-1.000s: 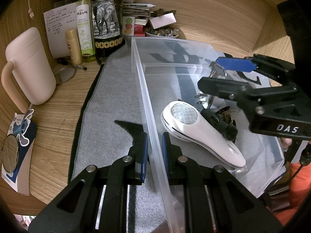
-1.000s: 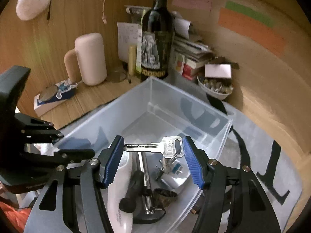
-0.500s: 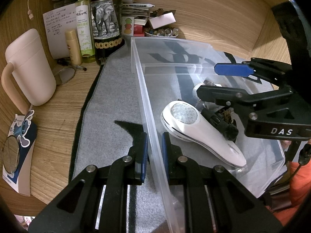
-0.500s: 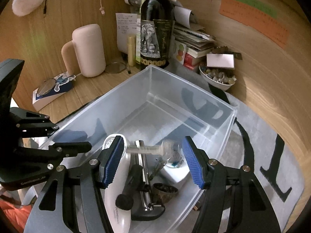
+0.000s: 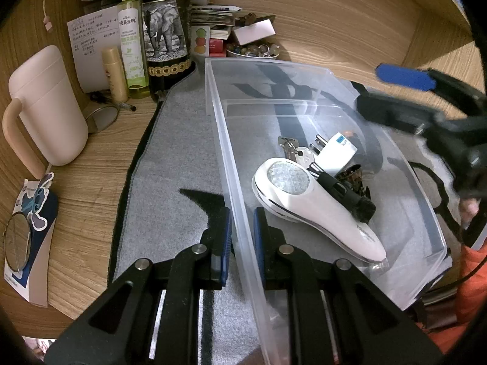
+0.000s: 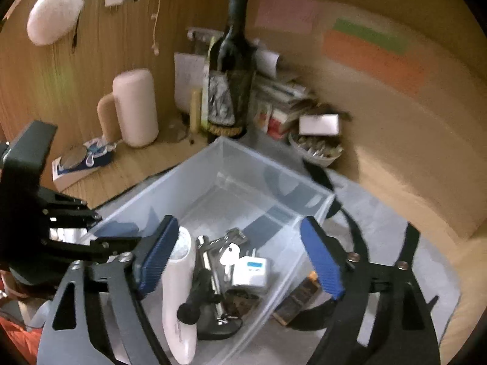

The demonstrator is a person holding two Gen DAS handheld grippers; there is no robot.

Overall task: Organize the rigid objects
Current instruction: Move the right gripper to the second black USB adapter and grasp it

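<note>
A: The right gripper (image 6: pixel 240 257) is hanging over the clear bin (image 5: pixel 319 79) with nothing in it. Its jaws have just been opening wide, and nothing is sitting between the blue pads now.

B: And the keys (image 5: pixel 296 152) are lying inside the bin, resting against the white plug adapter (image 5: pixel 336 153), just behind the head of the white handheld device (image 5: pixel 310 200). So the drop looks done.

A: Meanwhile the left gripper (image 5: pixel 242 237) is clamping the bin's near wall, one pad outside, one inside, pinning it on the grey mat (image 5: pixel 173 152) that covers the bench (image 5: pixel 91 176).

B: Steadying job, I'd say. What is the right hand going for next?

A: I'm seeing a dark, flat object (image 6: pixel 299 299) lying on the mat just outside the bin's right wall. That's looking like the likely next pick, though I can't tell what it is.

B: Then the open gripper needs to be swinging out past that wall, dropping low and straddling the thing before closing.

A: The left should be holding the bin firm while that's happening, because the wall is thin and clear.
</note>
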